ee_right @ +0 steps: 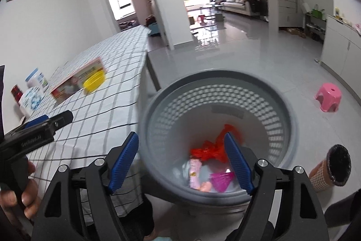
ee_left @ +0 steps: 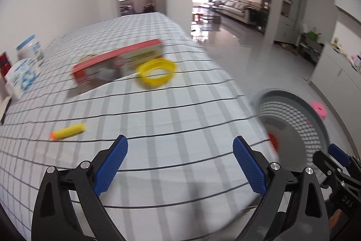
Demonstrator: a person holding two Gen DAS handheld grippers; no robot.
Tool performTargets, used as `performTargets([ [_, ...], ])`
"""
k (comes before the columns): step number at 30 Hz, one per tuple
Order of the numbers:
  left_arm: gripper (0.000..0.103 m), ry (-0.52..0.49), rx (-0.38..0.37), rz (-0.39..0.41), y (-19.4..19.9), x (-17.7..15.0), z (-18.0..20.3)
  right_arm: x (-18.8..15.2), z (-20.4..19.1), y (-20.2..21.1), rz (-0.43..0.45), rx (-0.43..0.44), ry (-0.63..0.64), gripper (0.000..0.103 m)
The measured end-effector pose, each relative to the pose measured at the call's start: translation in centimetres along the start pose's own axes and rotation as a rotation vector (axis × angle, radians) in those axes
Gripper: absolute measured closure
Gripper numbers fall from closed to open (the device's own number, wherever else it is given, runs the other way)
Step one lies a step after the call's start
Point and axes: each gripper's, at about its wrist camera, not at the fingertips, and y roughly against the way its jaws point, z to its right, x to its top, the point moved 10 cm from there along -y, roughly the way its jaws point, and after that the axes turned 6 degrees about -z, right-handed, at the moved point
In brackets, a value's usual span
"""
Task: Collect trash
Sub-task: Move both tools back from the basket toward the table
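Observation:
My left gripper (ee_left: 180, 140) hovers open and empty over the checked tablecloth (ee_left: 171, 110). A yellow foam dart (ee_left: 67, 131) with an orange tip lies just ahead to its left. Farther off lie a red box (ee_left: 119, 61) and a yellow ring (ee_left: 156, 71). My right gripper (ee_right: 180, 137) is open and empty above the grey mesh basket (ee_right: 225, 94), which stands on the floor beside the table. In the basket lie red plastic (ee_right: 214, 146), a pink wrapper (ee_right: 195, 171) and a magenta scrap (ee_right: 222, 180). The left gripper (ee_right: 52, 119) shows at the left, held by a hand (ee_right: 22, 195).
A blue-lidded jar (ee_left: 31, 49) and a wipes pack (ee_left: 22, 76) stand at the table's wall side, near a red can (ee_right: 15, 92). On the floor are a pink stool (ee_right: 328, 96) and a brown patterned tube bin (ee_right: 331, 168). The table edge drops off next to the basket.

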Motion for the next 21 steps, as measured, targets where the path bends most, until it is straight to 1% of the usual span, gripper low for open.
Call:
performTargets([
  [5,0.009,0.073,0.088,0.007,0.4,-0.4,-6.0,0.0,-3.5,-0.9,-0.012,0.049,0.04,0.028],
  [9,0.009,0.149,0.164,-0.014,0.1,-0.9,-11.3,0.0,-5.9,-1.2,-0.018,0.079,0.069,0.028],
  [12,0.009,0.21,0.188,-0.031,-0.3,-1.4,-14.6,-0.1,-7.4,-1.6,-0.033,0.089,0.094,0.028],
  [16,0.009,0.264,0.178,-0.055,-1.0,-2.0,-16.8,-0.1,-8.8,-1.8,-0.041,0.091,0.122,0.028],
  [19,0.009,0.261,0.186,-0.07,-1.9,-1.9,-17.4,-0.1,-9.5,-1.9,-0.044,0.094,0.132,0.028],
  [21,0.009,0.256,0.177,-0.085,-2.5,-1.8,-17.2,-0.1,-9.8,-2.1,-0.049,0.094,0.141,0.028],
])
